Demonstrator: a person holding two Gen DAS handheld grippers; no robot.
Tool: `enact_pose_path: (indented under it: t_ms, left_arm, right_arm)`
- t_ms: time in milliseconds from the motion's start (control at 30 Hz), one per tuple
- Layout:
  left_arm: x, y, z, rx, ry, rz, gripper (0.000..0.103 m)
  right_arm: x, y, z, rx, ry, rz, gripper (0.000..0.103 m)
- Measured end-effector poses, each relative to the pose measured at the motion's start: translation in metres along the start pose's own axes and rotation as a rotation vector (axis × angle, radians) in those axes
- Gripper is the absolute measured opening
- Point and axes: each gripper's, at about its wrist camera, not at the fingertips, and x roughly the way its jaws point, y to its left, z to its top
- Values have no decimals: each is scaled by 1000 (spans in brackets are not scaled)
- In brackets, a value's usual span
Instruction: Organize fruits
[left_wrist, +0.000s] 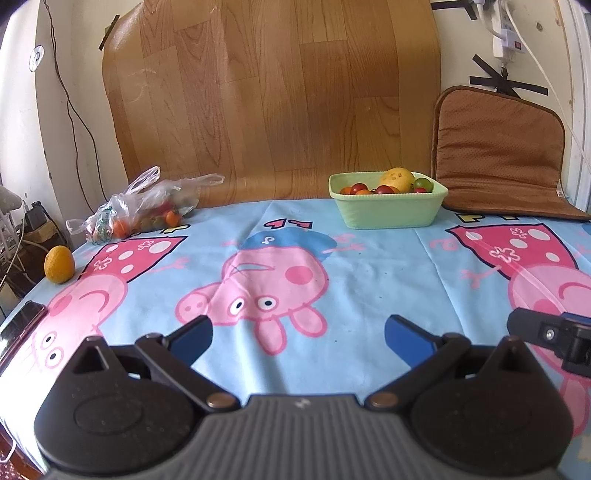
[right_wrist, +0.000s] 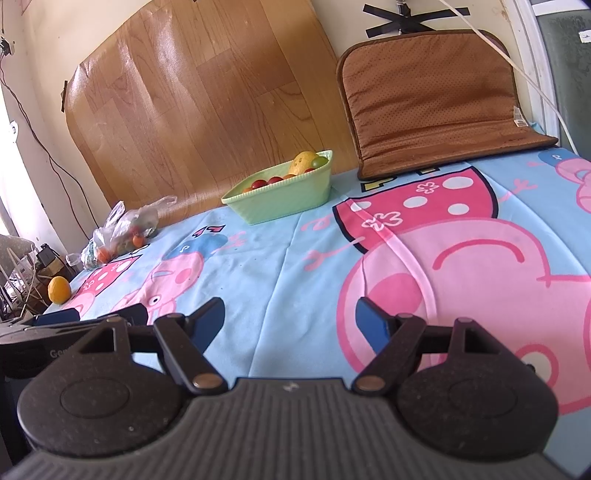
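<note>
**At the Counter's Near Edge: Preparing the Next Fruit Pickup**

Over the near edge of the counter, both grippers hover with nothing between their fingers. The left gripper has its fingers spread wide apart over the cartoon-print cloth; the right gripper likewise stands wide and empty.

Locate the fruit before you move. The green basket sits at the far side, near the brown cushion, and already holds a yellow fruit and several small tomatoes. One loose orange fruit rests at the far-left edge of the counter. A clear plastic bag with more small fruit lies just beyond it, against the wood-pattern board.

Judged from this layout, the loose orange fruit is the likely next item.

1. Use the left gripper; it is the nearer one.
2. Approach from the counter side, so that a nudge does not roll the fruit off the edge.
3. Centre the fruit between the fingers before closing.
4. Close gently; a round skin slips under an off-centre grip.
5. Lift clear before carrying it across to the basket.
</note>
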Motion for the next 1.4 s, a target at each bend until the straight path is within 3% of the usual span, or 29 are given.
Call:
enact_pose_path:
  t_ms: [200, 567, 767, 1167, 1400]
  left_arm:
    - [2, -3, 2, 26, 21, -25, 103]
    - [-1, 1, 5, 35, -9, 60, 103]
    - [2, 5, 4, 10, 3, 53, 103]
    - [5, 9, 9, -25, 49, -33, 103]
    - [4, 10, 9, -61, 55, -128, 103]
  right_arm:
    - [0, 0, 2, -9, -12, -8, 80]
    - [5, 1, 3, -19, -4, -12, 80]
    - [7, 0, 3, -21, 9, -17, 80]
    - [6, 1, 4, -29, -6, -19, 80]
    - [4, 2, 6, -45, -19, -21, 80]
